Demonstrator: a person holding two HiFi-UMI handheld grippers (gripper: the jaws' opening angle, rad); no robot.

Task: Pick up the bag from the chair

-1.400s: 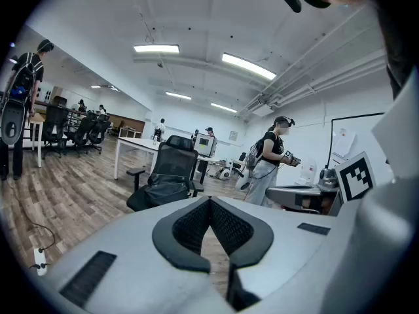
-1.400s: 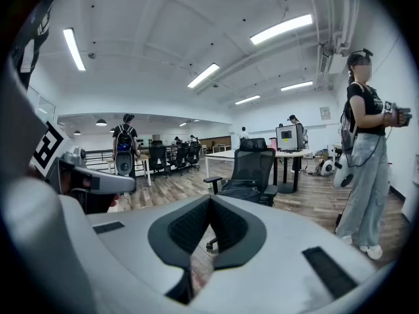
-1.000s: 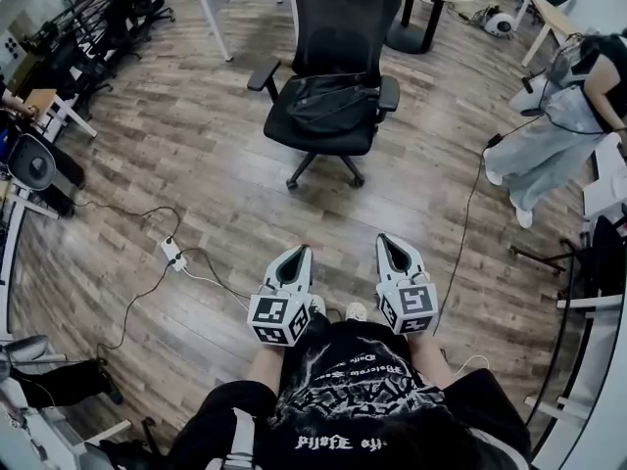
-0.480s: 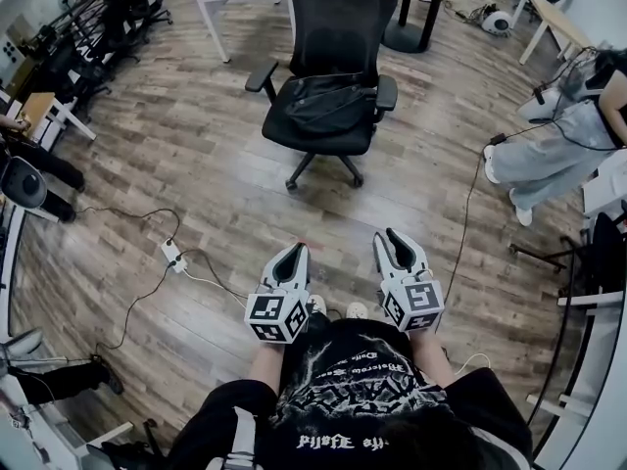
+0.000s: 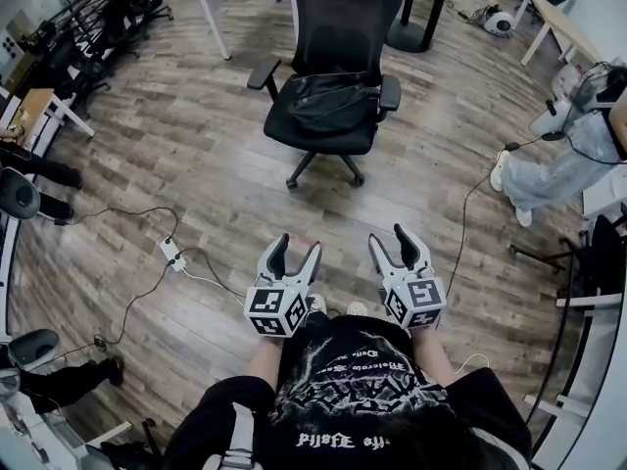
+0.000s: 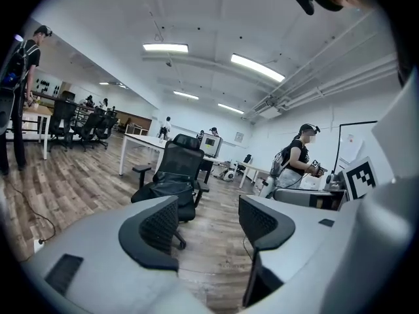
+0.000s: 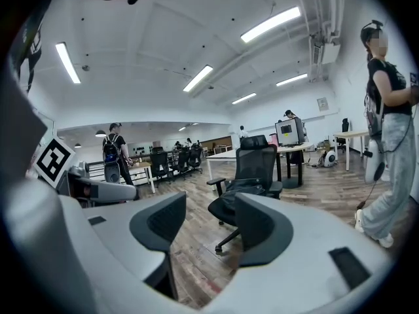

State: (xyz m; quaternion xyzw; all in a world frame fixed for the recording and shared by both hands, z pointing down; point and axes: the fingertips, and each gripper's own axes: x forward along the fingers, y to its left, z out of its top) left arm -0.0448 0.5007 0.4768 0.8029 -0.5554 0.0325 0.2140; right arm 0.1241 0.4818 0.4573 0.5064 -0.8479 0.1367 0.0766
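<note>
Left gripper (image 5: 297,245) and right gripper (image 5: 389,238) fingers have just been opening, empty, well short of the chair (image 5: 338,27); I'd step closer before grabbing the bag (image 5: 331,101).

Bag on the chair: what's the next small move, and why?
Probably step toward the chair: the bag lies on its seat, far ahead. The left gripper and right gripper have just been opening, with nothing between their jaws.

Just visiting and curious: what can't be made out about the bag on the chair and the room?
Soft black bag, head view: straps and fastenings lost, dark against the black mesh office chair.
Person in light trousers, head view: upper body cut off by the right edge.
Lit computer screen, right gripper view: too small to read.
</note>
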